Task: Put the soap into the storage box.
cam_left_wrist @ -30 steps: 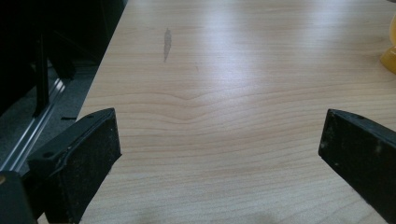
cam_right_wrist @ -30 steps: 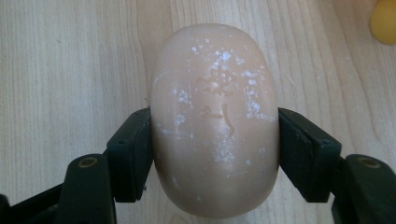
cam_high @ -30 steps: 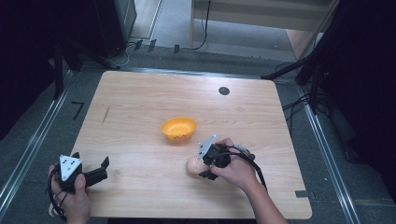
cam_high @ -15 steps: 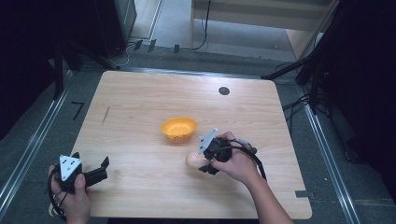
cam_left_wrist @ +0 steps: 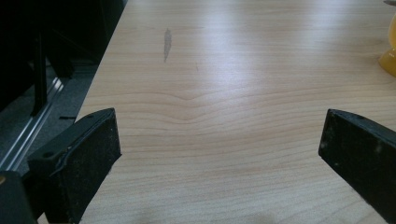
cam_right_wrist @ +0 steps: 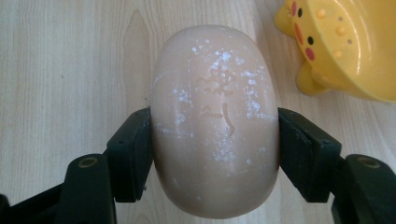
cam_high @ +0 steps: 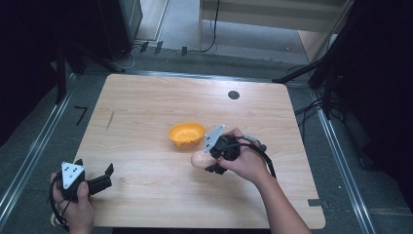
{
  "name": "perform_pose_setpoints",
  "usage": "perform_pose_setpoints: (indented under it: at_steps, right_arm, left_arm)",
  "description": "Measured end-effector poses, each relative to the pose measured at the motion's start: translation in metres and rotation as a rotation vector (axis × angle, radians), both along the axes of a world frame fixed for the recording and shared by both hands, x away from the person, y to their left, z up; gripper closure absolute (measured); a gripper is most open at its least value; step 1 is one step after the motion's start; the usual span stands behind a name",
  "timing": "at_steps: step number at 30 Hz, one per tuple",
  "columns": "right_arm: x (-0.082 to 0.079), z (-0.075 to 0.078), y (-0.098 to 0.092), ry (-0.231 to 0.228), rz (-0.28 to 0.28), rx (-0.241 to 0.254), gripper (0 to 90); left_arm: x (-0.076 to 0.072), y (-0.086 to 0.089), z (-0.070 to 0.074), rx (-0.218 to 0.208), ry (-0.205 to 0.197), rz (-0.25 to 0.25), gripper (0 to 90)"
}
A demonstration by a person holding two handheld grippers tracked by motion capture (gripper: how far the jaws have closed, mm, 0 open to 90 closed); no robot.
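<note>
A pale pink oval bar of soap (cam_right_wrist: pixel 215 121) sits between the jaws of my right gripper (cam_right_wrist: pixel 215 140), which is shut on it and holds it above the wooden table. In the high view the soap (cam_high: pixel 198 159) pokes out to the left of the right gripper (cam_high: pixel 210 158), just in front of a small yellow dish (cam_high: pixel 186 133). The same yellow dish (cam_right_wrist: pixel 345 46), with little feet and coloured dots, lies at the upper right of the right gripper view. My left gripper (cam_high: pixel 104 176) rests at the table's front left corner, open, with bare wood between its pads (cam_left_wrist: pixel 93 154).
The wooden table (cam_high: pixel 146 102) has a round black hole (cam_high: pixel 234 95) near its far right and a dark streak (cam_high: pixel 110 120) on the left. Metal rails and cables run along the floor around it.
My right gripper has lifted the soap off the table and carried it slightly up and toward the yellow dish. The left gripper has not moved.
</note>
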State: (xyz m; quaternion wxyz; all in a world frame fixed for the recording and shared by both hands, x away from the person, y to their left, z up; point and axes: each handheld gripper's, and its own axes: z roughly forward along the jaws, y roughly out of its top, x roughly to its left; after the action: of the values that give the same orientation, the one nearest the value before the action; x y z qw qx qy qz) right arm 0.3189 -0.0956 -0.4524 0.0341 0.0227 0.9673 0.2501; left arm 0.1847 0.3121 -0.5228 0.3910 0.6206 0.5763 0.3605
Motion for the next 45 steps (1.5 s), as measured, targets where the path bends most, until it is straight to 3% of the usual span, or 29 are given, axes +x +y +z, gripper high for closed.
perform_pose_setpoints:
  at_steps: [19,45]
  right_arm:
    - [0.027,0.026,0.016,-0.019,0.027,0.025,33.5]
    - [0.069,0.028,0.043,-0.005,0.040,-0.025,33.5]
  left_arm:
    - [0.000,0.001,0.000,-0.009,-0.008,0.005,0.0]
    - [0.000,0.001,0.000,-0.010,-0.007,0.002,0.0]
